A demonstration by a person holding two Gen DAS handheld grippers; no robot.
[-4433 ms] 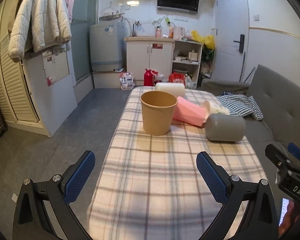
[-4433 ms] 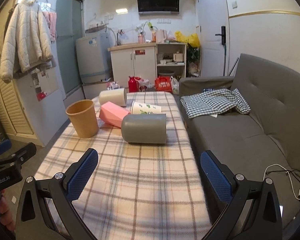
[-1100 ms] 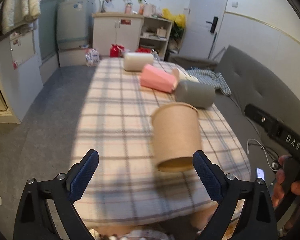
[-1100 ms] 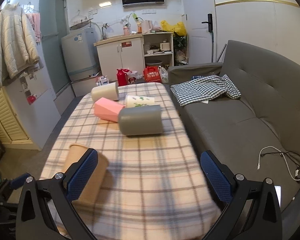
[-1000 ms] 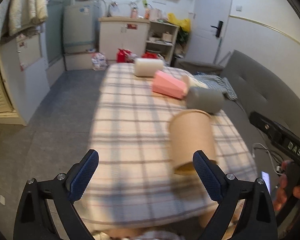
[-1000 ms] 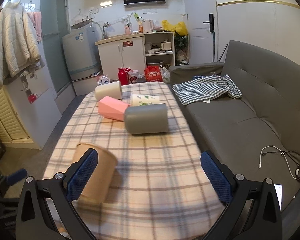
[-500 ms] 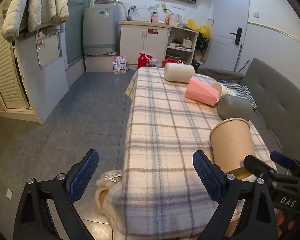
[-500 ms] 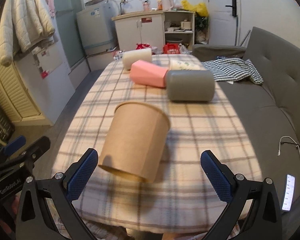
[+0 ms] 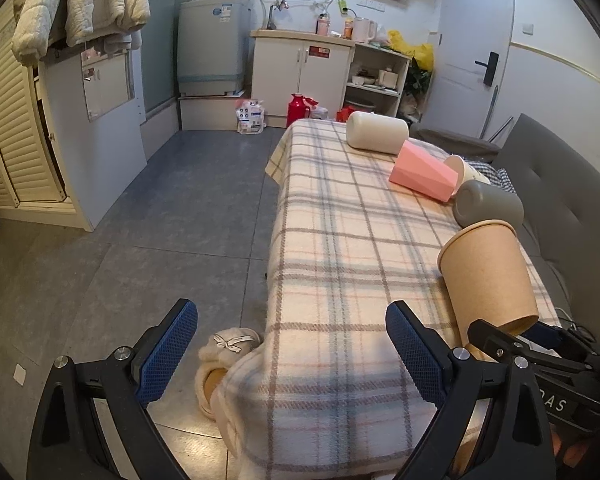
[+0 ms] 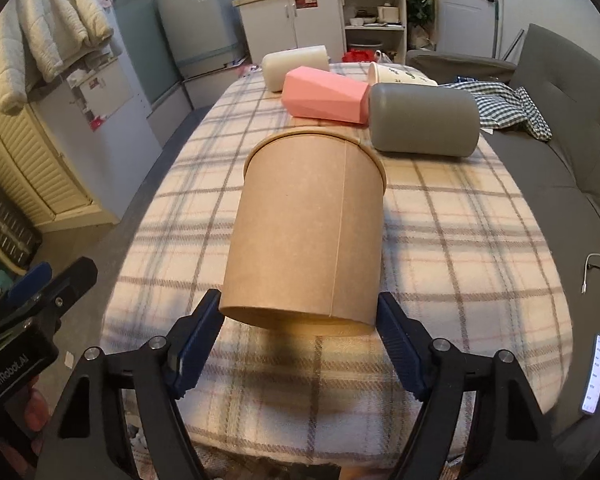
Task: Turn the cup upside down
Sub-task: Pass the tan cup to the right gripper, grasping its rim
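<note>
A brown paper cup [image 10: 306, 228] is held above the plaid-covered table [image 10: 460, 240], base toward the camera and open rim pointing away. My right gripper [image 10: 298, 334] is shut on the cup near its base, one blue pad on each side. The cup also shows in the left wrist view [image 9: 488, 276] at the right, tilted, with the right gripper's fingers under it. My left gripper [image 9: 292, 346] is open and empty, over the table's near left corner and the floor.
A grey cup [image 10: 422, 120], a pink faceted cup [image 10: 324, 94], a white patterned cup [image 10: 398, 74] and a cream cup [image 10: 294, 64] lie on their sides at the table's far end. A grey sofa [image 10: 572, 120] runs along the right. A slipper [image 9: 224, 356] lies on the floor.
My right gripper has closed on the brown cup near its base. My left gripper has let go of the cup and drawn away to the left.
</note>
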